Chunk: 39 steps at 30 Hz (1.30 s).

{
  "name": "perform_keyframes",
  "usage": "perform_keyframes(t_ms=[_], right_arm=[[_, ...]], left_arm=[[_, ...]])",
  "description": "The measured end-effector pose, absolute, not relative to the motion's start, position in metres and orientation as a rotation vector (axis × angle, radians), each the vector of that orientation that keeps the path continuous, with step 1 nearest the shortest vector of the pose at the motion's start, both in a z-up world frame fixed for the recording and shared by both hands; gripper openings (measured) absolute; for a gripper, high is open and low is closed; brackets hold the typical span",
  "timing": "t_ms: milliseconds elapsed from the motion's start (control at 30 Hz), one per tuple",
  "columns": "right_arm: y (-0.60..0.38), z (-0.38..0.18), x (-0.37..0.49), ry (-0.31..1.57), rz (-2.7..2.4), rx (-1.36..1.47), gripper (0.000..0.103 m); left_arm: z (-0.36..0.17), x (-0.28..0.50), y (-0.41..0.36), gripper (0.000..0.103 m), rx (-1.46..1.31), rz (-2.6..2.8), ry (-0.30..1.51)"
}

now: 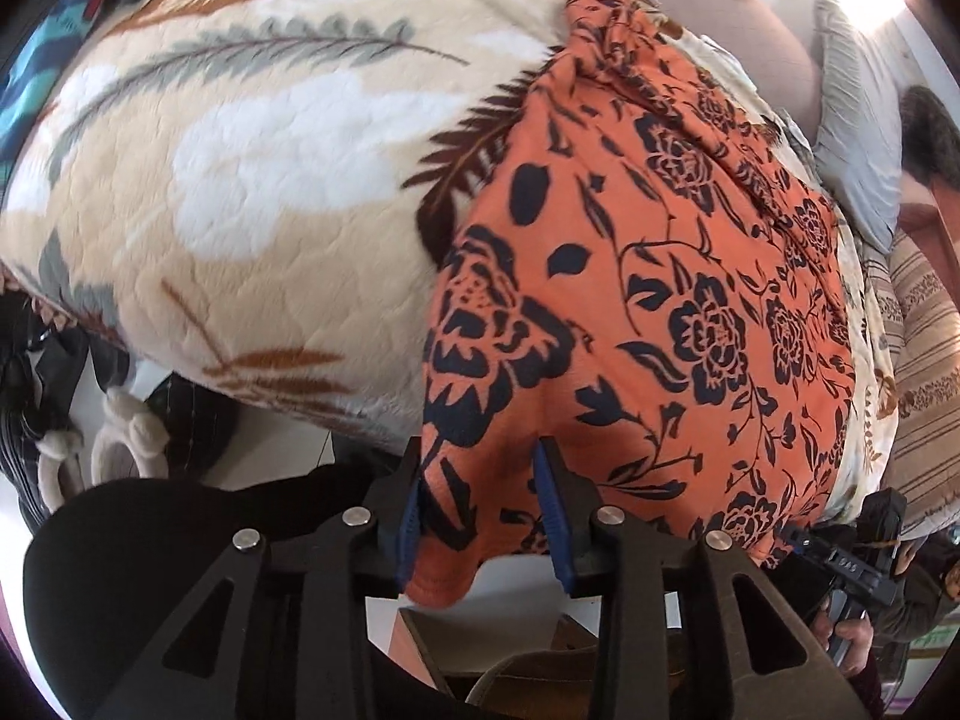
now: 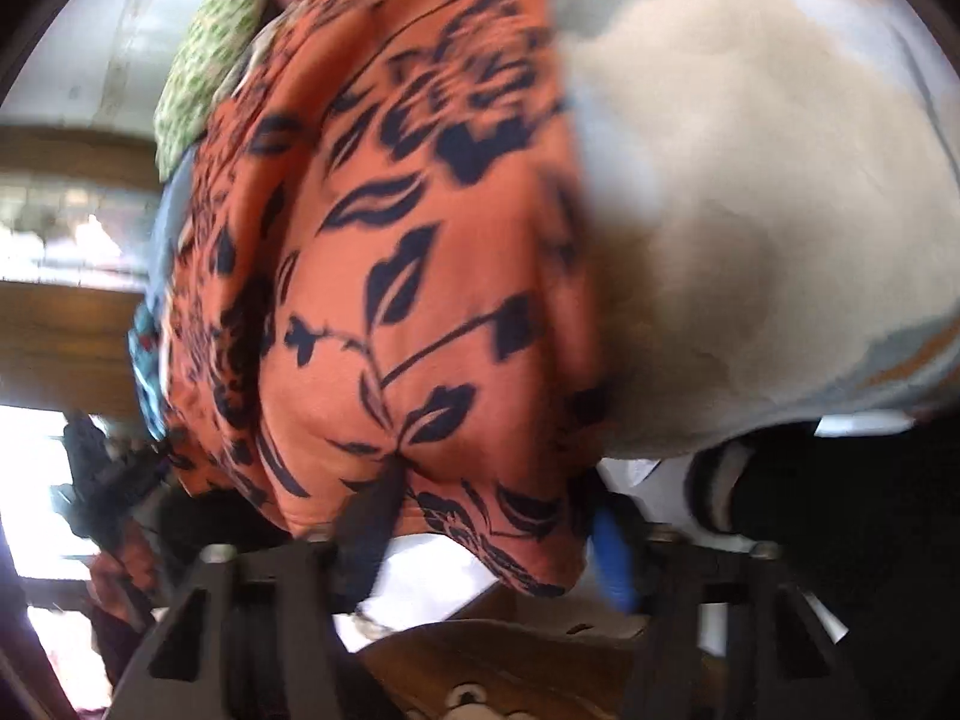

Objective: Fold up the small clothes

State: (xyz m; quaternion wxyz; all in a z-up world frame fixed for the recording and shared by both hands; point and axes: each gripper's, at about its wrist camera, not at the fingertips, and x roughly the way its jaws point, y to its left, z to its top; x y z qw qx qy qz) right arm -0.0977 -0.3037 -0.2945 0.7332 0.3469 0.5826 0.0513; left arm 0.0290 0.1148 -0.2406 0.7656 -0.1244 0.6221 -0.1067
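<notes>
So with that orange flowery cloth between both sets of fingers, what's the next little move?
Probably close both grippers on the hem. The orange floral garment lies on the leaf-print blanket, and the left gripper and right gripper each straddle its near edge with jaws apart, not pinching.

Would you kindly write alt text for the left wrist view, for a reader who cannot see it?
An orange garment with a dark floral print lies spread on a cream leaf-patterned blanket, its near hem hanging over the edge between the blue pads of the left gripper. The pads look slightly apart from the cloth. The right gripper shows at lower right.
</notes>
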Motion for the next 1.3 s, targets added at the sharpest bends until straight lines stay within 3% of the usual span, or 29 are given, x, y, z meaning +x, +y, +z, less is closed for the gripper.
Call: perform_keyframes(t_ms=[100, 233, 400, 800, 867, 933, 1033, 1300], right_arm=[[-0.302, -0.284, -0.100, 1.247, 0.153, 0.780, 0.010], [-0.309, -0.253, -0.105, 1.143, 0.230, 0.848, 0.009], [-0.326, -0.212, -0.105, 1.022, 0.244, 0.878, 0.009], [-0.340, -0.194, -0.111, 0.997, 0.231, 0.873, 0.009], [-0.341, -0.194, -0.113, 0.993, 0.226, 0.874, 0.009], [-0.341, -0.192, -0.115, 0.983, 0.226, 0.880, 0.009], [-0.341, -0.187, -0.113, 0.958, 0.243, 0.897, 0.009], [-0.351, -0.150, -0.103, 0.840, 0.286, 0.935, 0.009]], left_arm=[[-0.236, 0.025, 0.126, 0.037, -0.280, -0.223, 1.341], [-0.222, 0.018, 0.141, 0.054, -0.285, -0.207, 1.310], [-0.217, 0.006, 0.144, 0.067, -0.264, -0.200, 1.302], [-0.257, 0.019, 0.124, 0.071, -0.170, -0.181, 1.310], [-0.261, 0.022, 0.122, 0.063, -0.184, -0.207, 1.316], [-0.268, 0.024, 0.120, 0.029, -0.221, -0.265, 1.342], [-0.272, 0.023, 0.121, 0.007, -0.249, -0.302, 1.356], [-0.236, 0.026, 0.123, 0.005, -0.317, -0.482, 1.306]])
